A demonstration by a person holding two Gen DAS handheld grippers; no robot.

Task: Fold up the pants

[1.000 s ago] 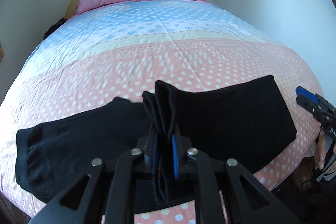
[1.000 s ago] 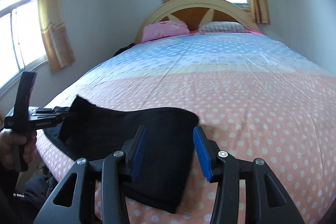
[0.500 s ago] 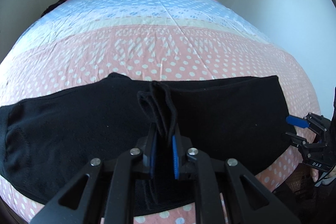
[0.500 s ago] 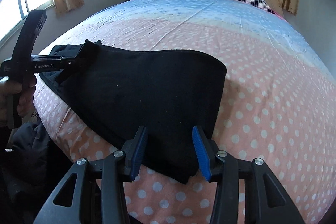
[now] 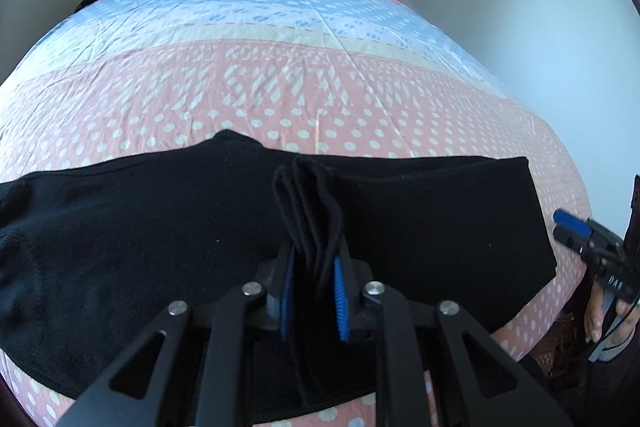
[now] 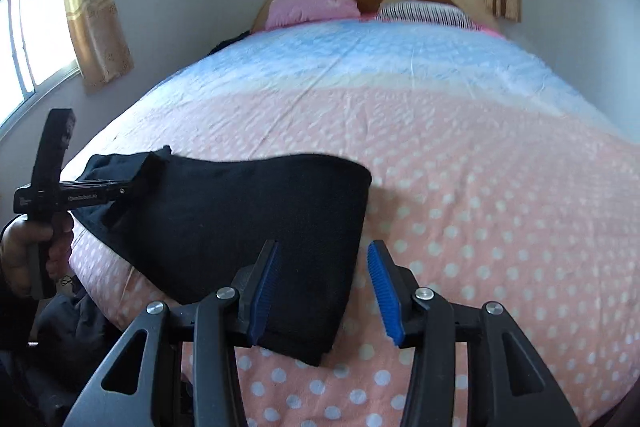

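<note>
Left wrist view shows your left gripper [image 5: 312, 291] clamped on a bunched fold of the black pants [image 5: 160, 227] lying across the bed [image 5: 280, 87], presumably to carry that fold over, while your right gripper [image 6: 324, 291] hovers spread apart over their end.

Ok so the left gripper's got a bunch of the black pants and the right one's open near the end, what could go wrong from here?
The left gripper pinches several bunched layers of the pants, so one layer may slip out and spoil the fold.

The right gripper is open and holds nothing, so that end may drag or crease on the bedspread if the left pulls.

The pants lie along the bed's near edge and could slide off.
</note>
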